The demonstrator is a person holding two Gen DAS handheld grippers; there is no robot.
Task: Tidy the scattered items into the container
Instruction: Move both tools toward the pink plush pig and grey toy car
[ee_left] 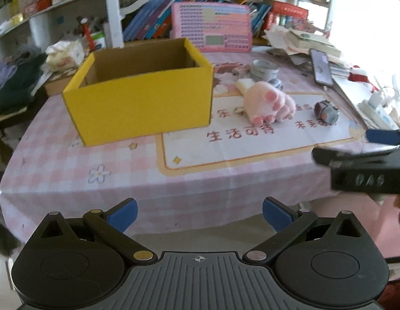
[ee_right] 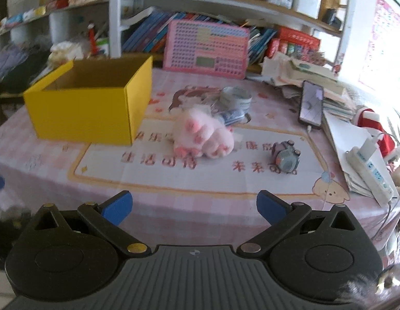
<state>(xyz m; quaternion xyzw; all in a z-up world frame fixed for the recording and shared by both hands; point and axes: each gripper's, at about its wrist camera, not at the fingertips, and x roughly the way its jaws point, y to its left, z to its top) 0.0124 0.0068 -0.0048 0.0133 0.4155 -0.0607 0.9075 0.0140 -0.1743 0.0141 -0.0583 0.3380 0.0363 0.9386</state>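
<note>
A yellow cardboard box (ee_left: 138, 103) (ee_right: 81, 111) stands open-topped on the left of the pink checked table; its inside looks empty. Right of it lie pink plush paw gloves (ee_left: 267, 103) (ee_right: 202, 137), a small grey round toy (ee_left: 326, 112) (ee_right: 286, 159), a tape roll (ee_left: 264, 69) (ee_right: 236, 98) and a small blue-white packet (ee_right: 232, 116). My left gripper (ee_left: 200, 213) is open, off the table's near edge. My right gripper (ee_right: 194, 206) is open over the near edge, short of the paws; it shows blurred at the right (ee_left: 365, 152) of the left wrist view.
A phone (ee_left: 321, 67) (ee_right: 311, 103) lies on paper stacks at the right, with a power strip (ee_right: 370, 170) near that edge. A pink keyboard toy (ee_left: 213, 25) (ee_right: 205, 49) leans on bookshelves behind. Clothes and tissues pile at the left rear.
</note>
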